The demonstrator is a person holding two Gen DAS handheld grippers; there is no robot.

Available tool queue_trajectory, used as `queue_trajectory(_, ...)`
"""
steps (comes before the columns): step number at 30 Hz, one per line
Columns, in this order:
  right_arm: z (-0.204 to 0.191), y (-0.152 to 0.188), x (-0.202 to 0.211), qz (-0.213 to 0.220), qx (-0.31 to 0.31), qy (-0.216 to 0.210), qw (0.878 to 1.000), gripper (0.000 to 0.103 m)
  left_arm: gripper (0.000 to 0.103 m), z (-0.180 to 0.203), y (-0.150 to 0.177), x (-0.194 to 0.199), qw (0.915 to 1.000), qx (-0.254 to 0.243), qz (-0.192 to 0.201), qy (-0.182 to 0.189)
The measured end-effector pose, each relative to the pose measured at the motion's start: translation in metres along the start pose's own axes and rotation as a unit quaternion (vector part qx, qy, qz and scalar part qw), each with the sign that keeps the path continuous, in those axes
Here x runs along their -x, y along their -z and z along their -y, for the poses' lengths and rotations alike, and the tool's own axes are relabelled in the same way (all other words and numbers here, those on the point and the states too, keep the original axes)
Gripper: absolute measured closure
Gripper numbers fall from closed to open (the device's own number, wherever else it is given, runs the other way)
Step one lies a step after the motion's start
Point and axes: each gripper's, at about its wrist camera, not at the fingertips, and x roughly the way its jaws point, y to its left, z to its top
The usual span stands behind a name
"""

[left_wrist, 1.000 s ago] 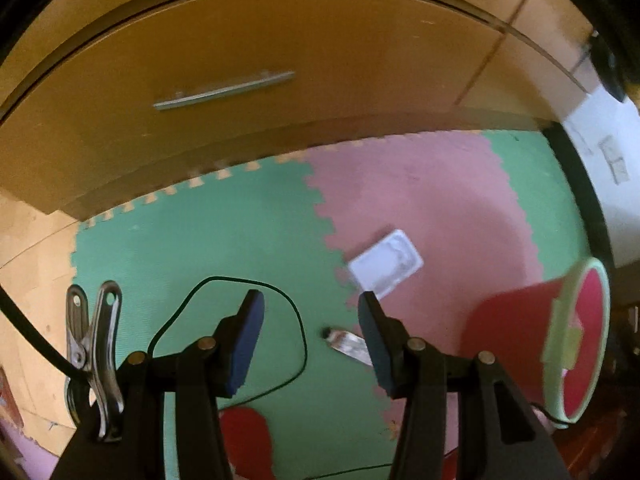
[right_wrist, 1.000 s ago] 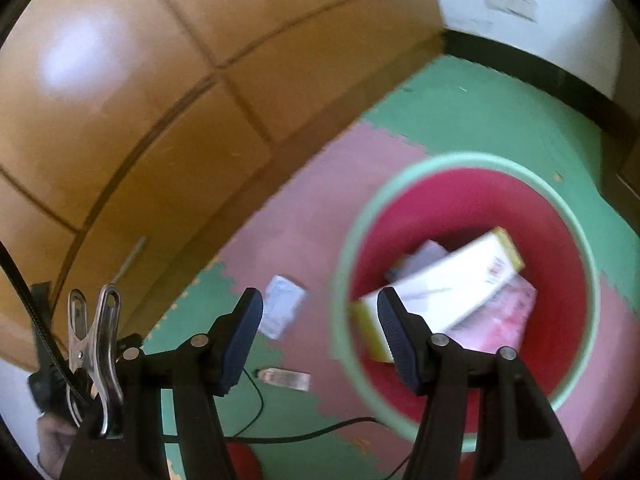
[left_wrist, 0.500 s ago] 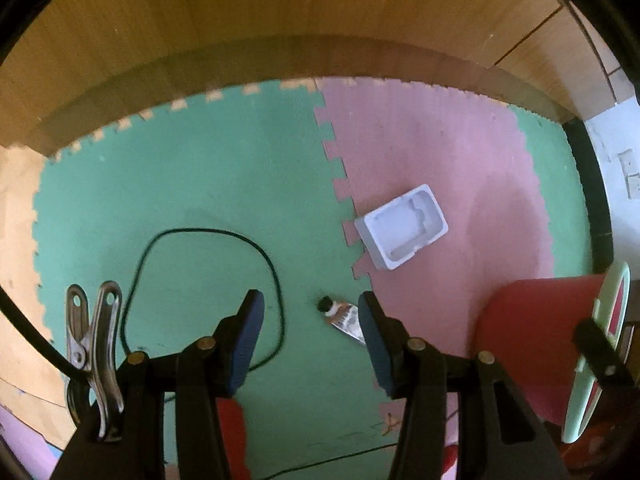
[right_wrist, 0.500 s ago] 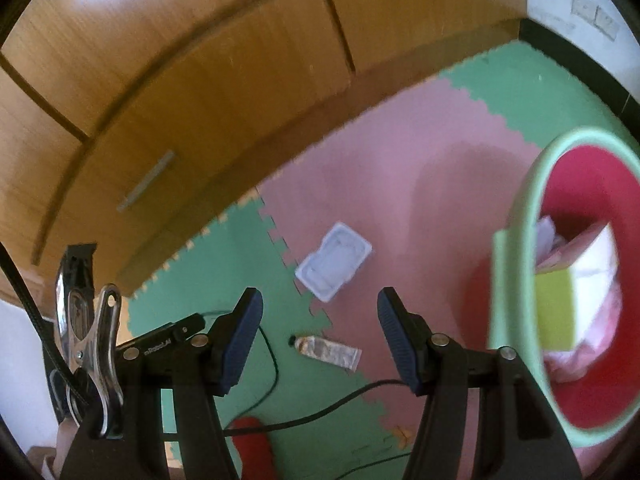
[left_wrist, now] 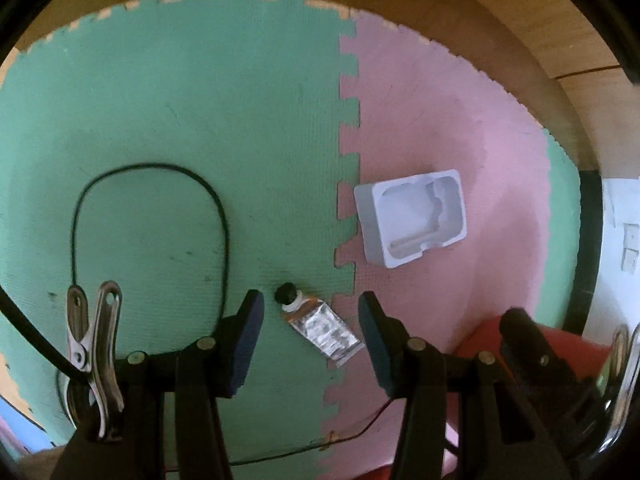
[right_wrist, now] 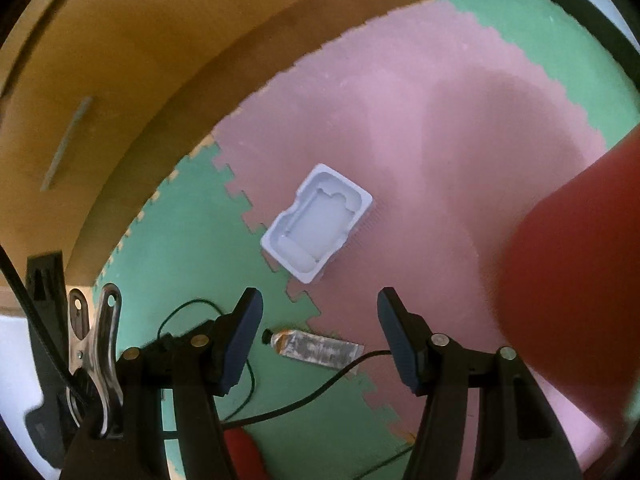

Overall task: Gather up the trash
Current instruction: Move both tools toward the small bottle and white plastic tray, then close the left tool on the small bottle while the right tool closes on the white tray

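Left gripper: jaws apart, nothing grasped; crumpled tube lies on the foam mat low in frame, between the fingers. White plastic tray right of centre. Right gripper: released, empty; tray at centre, tube below. Red bin at right edge.

Both grippers have come down closer to the floor mat, w/ the cupboard nearly gone from the left view. The left gripper now hangs right over the little tube, which shows between its open jaws. The right gripper has swung left, away from the red bin, & now points near the white tray & the tube.
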Motion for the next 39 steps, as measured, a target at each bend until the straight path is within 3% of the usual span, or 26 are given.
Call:
queue_trajectory(12,0.027,-0.015,-0.053,-0.027,-0.046,-0.008,0.999,0.043,0.052,-0.011,0.008,-0.064,0.9977,0.055,-0.040,-0.010)
queue_trajectory(17,0.033,-0.020,-0.067,-0.033,-0.061,-0.018,0.997,0.043,0.052,-0.004,0.013,-0.078,0.9972,0.055,-0.048,-0.018)
queue_trajectory(26,0.044,-0.028,-0.091,-0.045,-0.096,-0.046,0.993,0.043,0.056,0.016,0.018,-0.085,0.9966,0.056,-0.033,-0.050)
queue_trajectory(32,0.045,-0.033,-0.108,-0.052,-0.107,-0.061,0.991,0.043,0.070,0.046,0.022,-0.086,0.9943,-0.020,-0.002,-0.105)
queue_trajectory(39,0.042,-0.038,-0.128,-0.059,-0.110,-0.065,0.990,0.043,0.071,0.069,0.034,-0.087,0.9884,-0.080,0.030,-0.126)
